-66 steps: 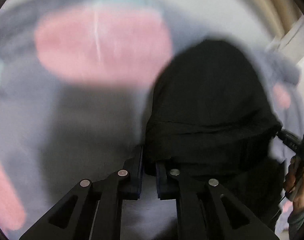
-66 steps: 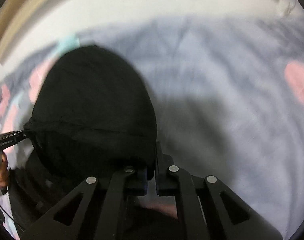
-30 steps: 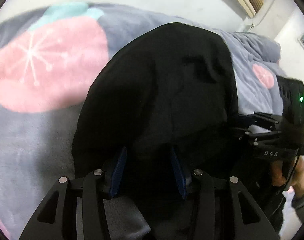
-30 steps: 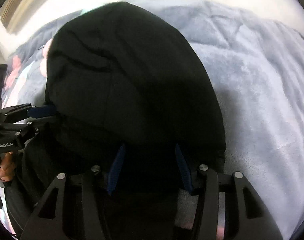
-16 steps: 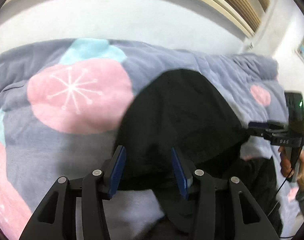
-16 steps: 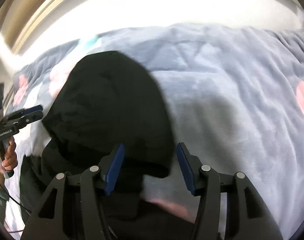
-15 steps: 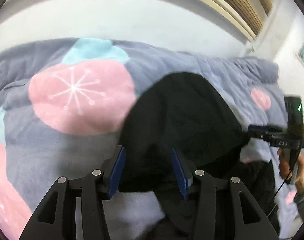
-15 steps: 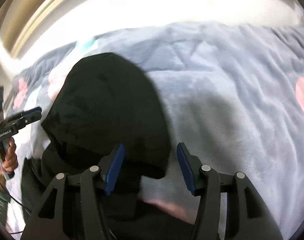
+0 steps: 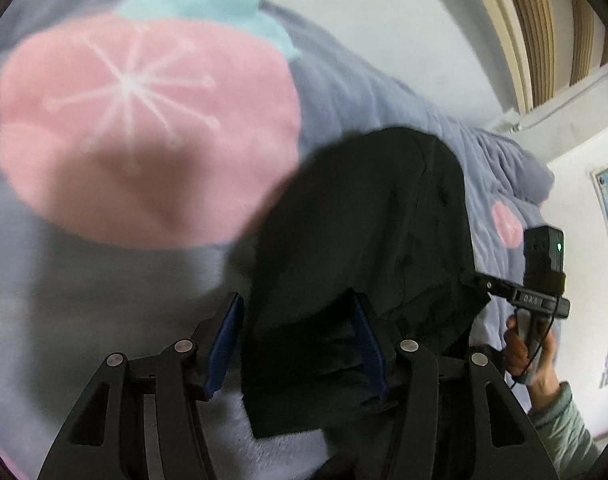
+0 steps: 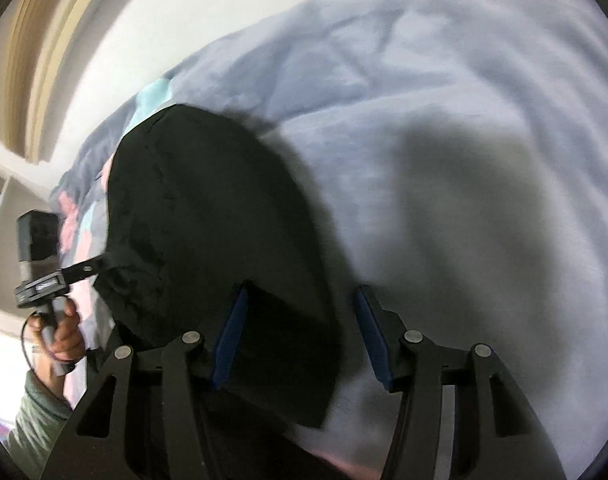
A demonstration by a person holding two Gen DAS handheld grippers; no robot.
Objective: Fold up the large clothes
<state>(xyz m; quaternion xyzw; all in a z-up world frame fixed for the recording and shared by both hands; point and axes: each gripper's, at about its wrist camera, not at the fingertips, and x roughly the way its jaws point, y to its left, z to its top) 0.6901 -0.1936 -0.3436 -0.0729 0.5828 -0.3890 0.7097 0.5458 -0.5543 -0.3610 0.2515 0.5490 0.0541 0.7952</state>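
Black garment [image 9: 368, 240] between both hand-held grippers

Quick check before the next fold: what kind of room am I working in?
Most likely a bedroom: the black garment lies on a fluffy grey-blue blanket with pink flower prints, against a plain white wall.

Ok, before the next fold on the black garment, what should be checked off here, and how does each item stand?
1. Left tool free of the cloth: ok, jaws opening, pads off it.
2. Right tool free of the cloth: ok, jaws apart.
3. Black garment resting on the blanket: ok.
4. Folded edges aligned: cannot tell, blurred.
5. Garment's near part lying flat: cannot tell, hidden below the tools.
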